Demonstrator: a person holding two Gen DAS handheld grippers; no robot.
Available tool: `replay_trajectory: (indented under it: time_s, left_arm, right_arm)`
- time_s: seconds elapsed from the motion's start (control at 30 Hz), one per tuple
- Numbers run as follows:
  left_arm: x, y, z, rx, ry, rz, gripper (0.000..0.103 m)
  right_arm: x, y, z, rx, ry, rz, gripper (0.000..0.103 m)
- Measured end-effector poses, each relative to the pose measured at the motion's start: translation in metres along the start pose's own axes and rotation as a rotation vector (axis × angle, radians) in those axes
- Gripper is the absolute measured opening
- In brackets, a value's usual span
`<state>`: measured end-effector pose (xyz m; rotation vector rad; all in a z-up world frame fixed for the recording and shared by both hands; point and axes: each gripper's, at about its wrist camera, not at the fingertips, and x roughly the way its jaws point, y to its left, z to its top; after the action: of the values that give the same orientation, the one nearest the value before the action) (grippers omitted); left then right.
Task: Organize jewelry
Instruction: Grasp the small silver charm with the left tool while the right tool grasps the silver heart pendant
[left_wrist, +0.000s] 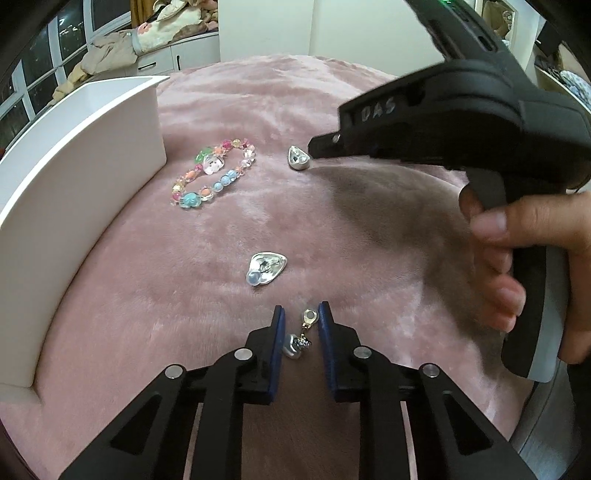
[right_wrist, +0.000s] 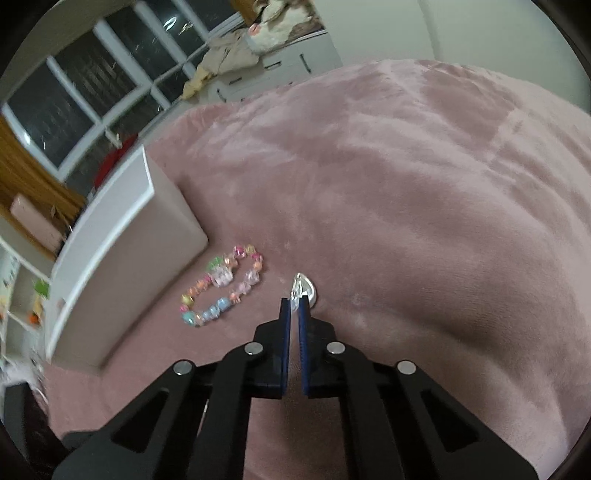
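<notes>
On the pink plush blanket, my left gripper (left_wrist: 301, 309) points down at a small charm earring (left_wrist: 298, 341) with a gold loop and a pearl. The charm lies between the blue pads, against the left one, and a thin gap shows at the right pad. My right gripper (right_wrist: 294, 301) is shut on the near edge of a silver teardrop earring (right_wrist: 304, 290). The left wrist view shows the right gripper's tip (left_wrist: 316, 147) on that earring (left_wrist: 298, 159). A silver earring with a pale blue pearl (left_wrist: 266, 267) lies loose. A colourful bead bracelet (left_wrist: 214, 173) (right_wrist: 221, 291) lies near the box.
A white open box (left_wrist: 92, 166) (right_wrist: 122, 258) stands at the left on the blanket (left_wrist: 369, 229). A person's hand (left_wrist: 524, 236) holds the right gripper's handle at the right of the left wrist view. Windows, a white cabinet and piled clothes lie beyond the bed.
</notes>
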<state>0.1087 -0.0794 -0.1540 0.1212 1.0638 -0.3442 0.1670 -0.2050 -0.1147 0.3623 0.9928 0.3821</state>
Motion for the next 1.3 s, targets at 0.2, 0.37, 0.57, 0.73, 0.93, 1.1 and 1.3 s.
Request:
replay_trajectory:
  time_s: [0.2,0.37,0.57,0.73,0.93,1.1,1.3]
  left_arm:
    - [-0.004,-0.003,-0.001,0.002,-0.004,-0.001,0.015]
    - [-0.006,-0.006,-0.004,0.005,-0.007,0.015,0.031]
    - [-0.002,-0.003,-0.010,-0.003,0.001,0.012,0.035]
    - [0.004,0.000,-0.011,0.007,0.015,0.003,0.038]
    - [0.011,0.003,-0.006,-0.005,0.012,0.011,0.026]
    - [0.011,0.003,-0.006,-0.022,0.002,0.009,0.024]
    - [0.003,0.004,-0.013,-0.056,-0.022,-0.010,0.023]
  right_arm:
    - [-0.019,-0.022,0.004,0.158,-0.053,0.095,0.008]
    - [-0.021,-0.006,0.004,0.063,-0.108,-0.003,0.077]
    - [0.012,0.005,0.006,-0.053,-0.054,-0.052,0.054]
    - [0.039,0.016,0.001,-0.166,-0.001,-0.152,0.041]
    - [0.035,0.003,0.006,-0.095,-0.012,-0.117,0.019]
    - [0.020,0.008,0.006,-0.115,-0.050,-0.101,0.019]
    - [-0.004,0.006,0.008,-0.068,-0.109,-0.075,0.019]
